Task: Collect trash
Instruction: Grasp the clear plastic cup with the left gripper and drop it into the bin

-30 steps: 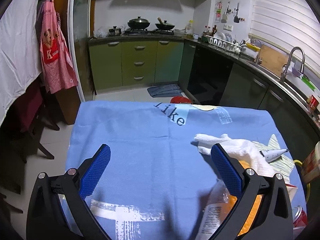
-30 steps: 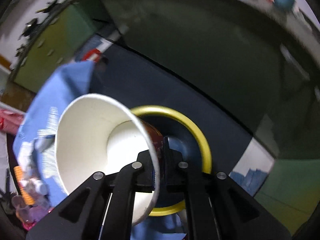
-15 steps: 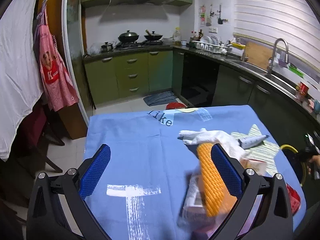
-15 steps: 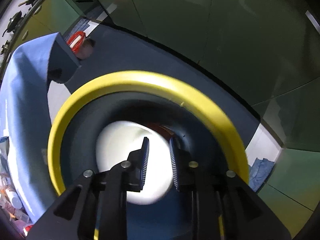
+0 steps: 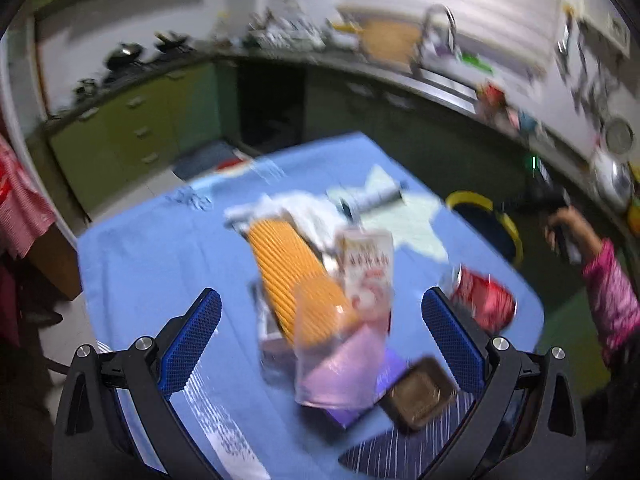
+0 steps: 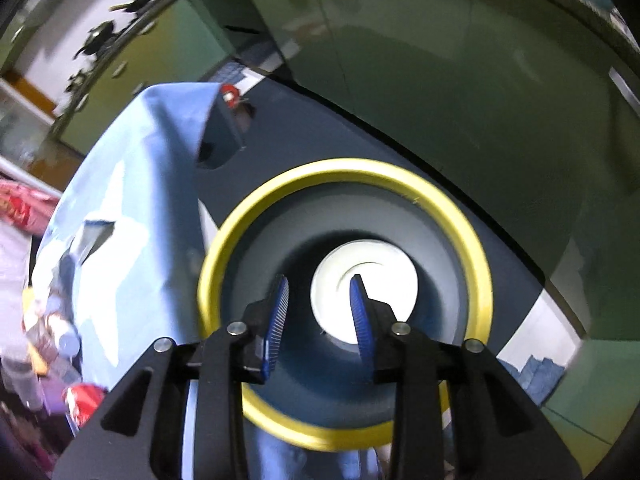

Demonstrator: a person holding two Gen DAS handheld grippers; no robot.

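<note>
In the right wrist view my right gripper is open and empty above a dark trash bin with a yellow rim. A white paper cup lies at the bottom of the bin. In the left wrist view my left gripper is wide open and empty above a heap of trash on the blue tablecloth: an orange ribbed packet, a pink-and-white carton, a clear pinkish bag, a brown tray, a red can and white tissue. The bin stands beyond the table's right edge.
Green kitchen cabinets and a counter with a sink and tap run behind the table. The person's arm in a pink sleeve holds the right gripper at the right. A tube lies on a pale star print on the cloth.
The right gripper opened and the paper cup dropped to the bottom of the bin. The left gripper swung right and back, so the trash heap now lies between its fingers.
</note>
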